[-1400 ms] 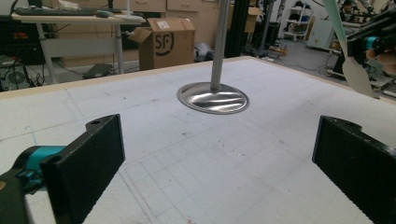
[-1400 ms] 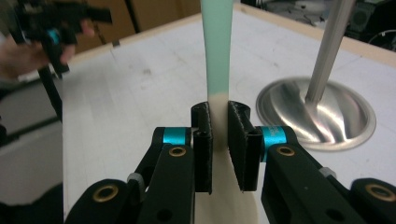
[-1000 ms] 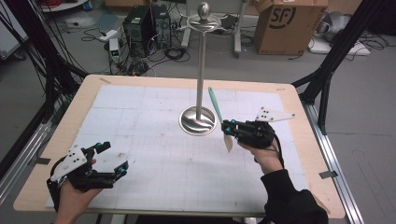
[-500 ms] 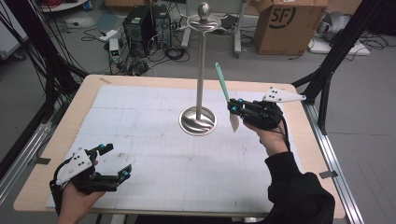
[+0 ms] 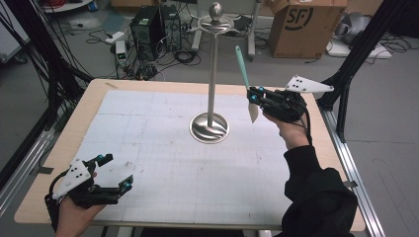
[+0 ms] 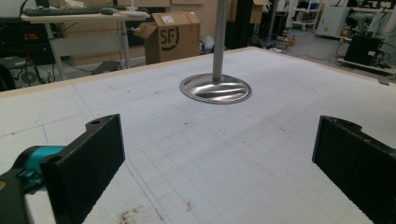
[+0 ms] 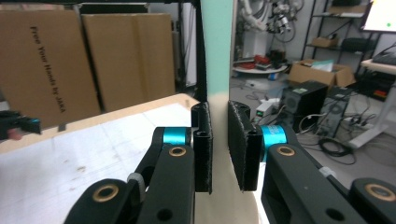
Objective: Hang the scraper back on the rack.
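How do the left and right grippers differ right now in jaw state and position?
The left gripper has its jaws wide apart with nothing between them; the right gripper is shut on the spatula. The left sits low at the table's near left corner; the right is raised above the table, right of the metal stand. Both carry a grey plate on top.

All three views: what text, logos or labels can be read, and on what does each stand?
"SF": black logo on the open cardboard box on the floor beyond the table, also seen in the left gripper view.
"Free Your Hands by JAKA": printed sideways on the tall brown carton in the right gripper view.
White sticker on the SF box: too small to read.
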The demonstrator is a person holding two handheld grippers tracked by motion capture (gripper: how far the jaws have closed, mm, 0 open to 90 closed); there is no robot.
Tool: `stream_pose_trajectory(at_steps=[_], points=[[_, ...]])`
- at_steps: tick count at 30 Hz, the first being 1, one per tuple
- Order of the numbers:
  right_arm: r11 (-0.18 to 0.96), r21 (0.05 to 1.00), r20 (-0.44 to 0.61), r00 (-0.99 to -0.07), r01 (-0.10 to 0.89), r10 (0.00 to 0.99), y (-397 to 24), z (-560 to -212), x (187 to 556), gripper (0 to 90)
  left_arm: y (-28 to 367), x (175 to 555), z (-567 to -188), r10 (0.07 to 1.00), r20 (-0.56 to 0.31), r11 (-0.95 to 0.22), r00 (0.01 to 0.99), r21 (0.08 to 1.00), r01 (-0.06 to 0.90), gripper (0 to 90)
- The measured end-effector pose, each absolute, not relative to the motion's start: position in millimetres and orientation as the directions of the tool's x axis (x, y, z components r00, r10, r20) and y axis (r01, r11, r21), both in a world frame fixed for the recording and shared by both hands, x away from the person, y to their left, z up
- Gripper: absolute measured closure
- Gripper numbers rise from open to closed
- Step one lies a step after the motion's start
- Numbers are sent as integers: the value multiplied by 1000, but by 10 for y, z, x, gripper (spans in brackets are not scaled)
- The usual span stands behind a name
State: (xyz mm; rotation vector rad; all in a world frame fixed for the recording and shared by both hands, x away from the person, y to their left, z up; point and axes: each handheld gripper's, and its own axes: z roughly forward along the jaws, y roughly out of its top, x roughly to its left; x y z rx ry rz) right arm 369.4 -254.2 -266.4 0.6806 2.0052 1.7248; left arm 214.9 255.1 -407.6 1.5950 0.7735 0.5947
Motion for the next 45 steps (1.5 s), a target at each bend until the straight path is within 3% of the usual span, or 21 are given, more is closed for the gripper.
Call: stream_pose_trajectory(at_steps=[20,45], points=[[71,995,6,-781,65,624,-2572,-2453,3779,804,2643,2119,-4100,769,-55,-49,637,988,145,29],[65,994,28,-778,88,628,-2488,-2478,3875,803,2692,2073,-4104,776,-62,-45,628,987,153,29]])
